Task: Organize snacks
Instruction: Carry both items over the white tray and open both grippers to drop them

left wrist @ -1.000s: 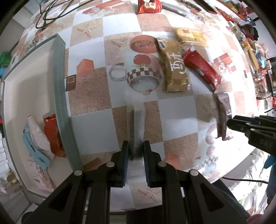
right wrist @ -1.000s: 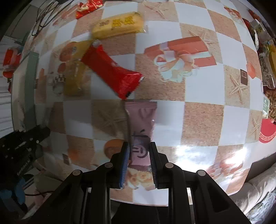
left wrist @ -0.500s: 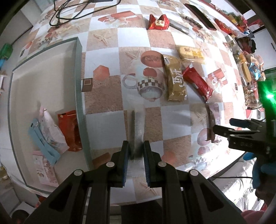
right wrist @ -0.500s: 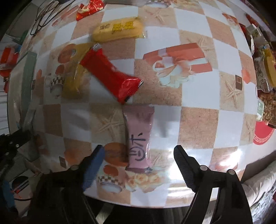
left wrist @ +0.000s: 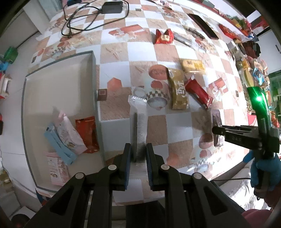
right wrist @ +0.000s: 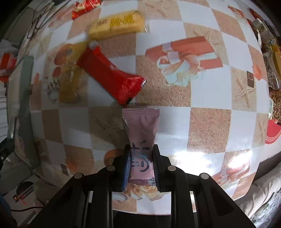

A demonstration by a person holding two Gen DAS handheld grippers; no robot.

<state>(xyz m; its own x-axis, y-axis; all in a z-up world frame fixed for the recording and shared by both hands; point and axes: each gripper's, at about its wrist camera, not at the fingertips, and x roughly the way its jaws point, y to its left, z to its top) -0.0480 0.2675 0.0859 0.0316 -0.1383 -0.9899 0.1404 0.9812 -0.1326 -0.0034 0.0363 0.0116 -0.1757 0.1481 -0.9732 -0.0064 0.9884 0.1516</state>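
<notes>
My left gripper is shut on a clear silver snack packet and holds it above the table, just right of a shallow grey-rimmed tray. The tray holds a pink packet, a blue one and a red one. My right gripper is shut on a mauve snack packet. It also shows in the left wrist view at the right. On the table lie a red bar, a brown-gold packet and a yellow packet.
The table has a checked cloth. A red candy-shaped packet, a black phone and a charger with cable lie at the back. Many snacks are piled at the far right. The table's front edge is close below both grippers.
My left gripper has risen and pulled back with its packet, showing more of the table and tray. My right gripper opened half a second ago and is now shut on the mauve packet again.
</notes>
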